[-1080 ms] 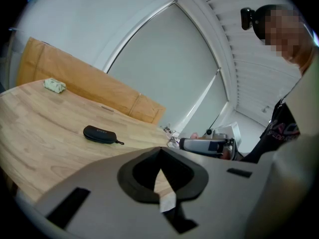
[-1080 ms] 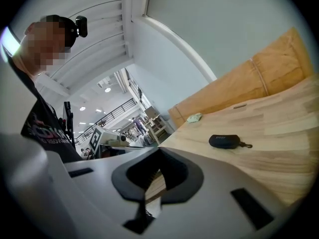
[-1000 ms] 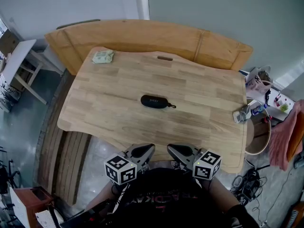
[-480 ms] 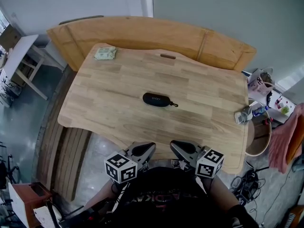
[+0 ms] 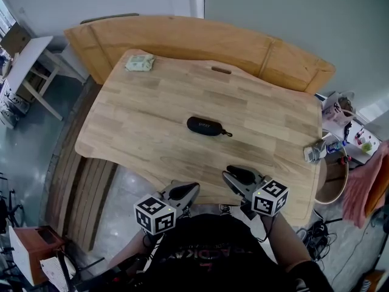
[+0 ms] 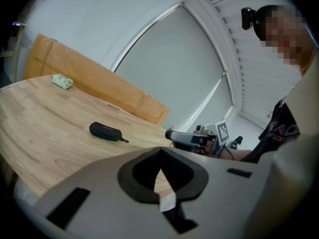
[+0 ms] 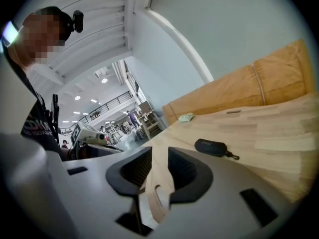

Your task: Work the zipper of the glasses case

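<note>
Glasses case (image 5: 205, 126), black and zipped shut, lies flat near the middle of the bench (image 5: 152, 120), its long side running along the bench's length. Its short pull cord (image 5: 227, 133) trails off the right end. Neither tool touches the glasses case; both are well apart from it, down at the near edge.

The left tool (image 5: 189, 188) hangs just off the near edge with its jaws pressed together and nothing between them. The right tool (image 5: 231, 174) reaches a little over the near edge, pointing toward the case. Its jaws have just been opening and now stand slightly spread, with only bare bench wood showing through the gap. A small pale green packet (image 5: 140, 62) sits at the far left corner.
</note>
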### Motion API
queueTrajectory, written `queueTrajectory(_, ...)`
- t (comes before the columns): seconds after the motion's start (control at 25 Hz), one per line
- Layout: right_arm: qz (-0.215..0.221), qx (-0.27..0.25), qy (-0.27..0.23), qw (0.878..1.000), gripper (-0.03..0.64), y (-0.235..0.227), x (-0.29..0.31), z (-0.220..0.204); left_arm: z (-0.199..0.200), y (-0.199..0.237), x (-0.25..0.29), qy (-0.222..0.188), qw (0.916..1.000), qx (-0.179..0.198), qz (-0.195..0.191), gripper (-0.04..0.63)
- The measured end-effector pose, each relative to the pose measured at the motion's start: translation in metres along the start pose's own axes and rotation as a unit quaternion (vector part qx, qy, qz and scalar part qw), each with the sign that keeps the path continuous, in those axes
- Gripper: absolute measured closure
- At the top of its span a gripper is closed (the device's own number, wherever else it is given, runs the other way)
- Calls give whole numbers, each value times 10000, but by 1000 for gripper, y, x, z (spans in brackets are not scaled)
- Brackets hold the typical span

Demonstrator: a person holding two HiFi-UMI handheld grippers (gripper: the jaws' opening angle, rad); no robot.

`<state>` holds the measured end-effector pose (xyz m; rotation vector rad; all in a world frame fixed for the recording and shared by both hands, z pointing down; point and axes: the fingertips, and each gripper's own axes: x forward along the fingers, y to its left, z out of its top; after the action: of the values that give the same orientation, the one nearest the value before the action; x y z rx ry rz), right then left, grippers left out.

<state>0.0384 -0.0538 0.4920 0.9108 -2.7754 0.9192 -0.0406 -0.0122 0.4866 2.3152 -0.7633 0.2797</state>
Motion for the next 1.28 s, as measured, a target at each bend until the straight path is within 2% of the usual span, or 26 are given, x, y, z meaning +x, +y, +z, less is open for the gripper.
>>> queueTrajectory(0.36, -434, -830, 854, 9919, 440, -88, 49, -3, -1, 15, -11, -48, 9992, -228, 318, 591)
queueTrajectory(0.6, -557, -1379, 1672, 9746, 398, -145, 93, -14, -6, 33, -28, -113, 9960, -533, 712, 591)
queueTrajectory(0.88, -455, -2043, 2770, 9378, 323, -196, 135, -30, -17, 48, -42, -135, 9887, -950, 1147, 591)
queueTrajectory(1.16, -115, -2809, 3646, 8877, 255, -213, 163, -51, -28, 57, -51, -143, 9808, -1293, 1455, 591)
queueTrajectory(1.28, -7, -2898, 3807, 8781, 253, -217, 169, -53, -28, 57, -52, -138, 9777, -1408, 1550, 591)
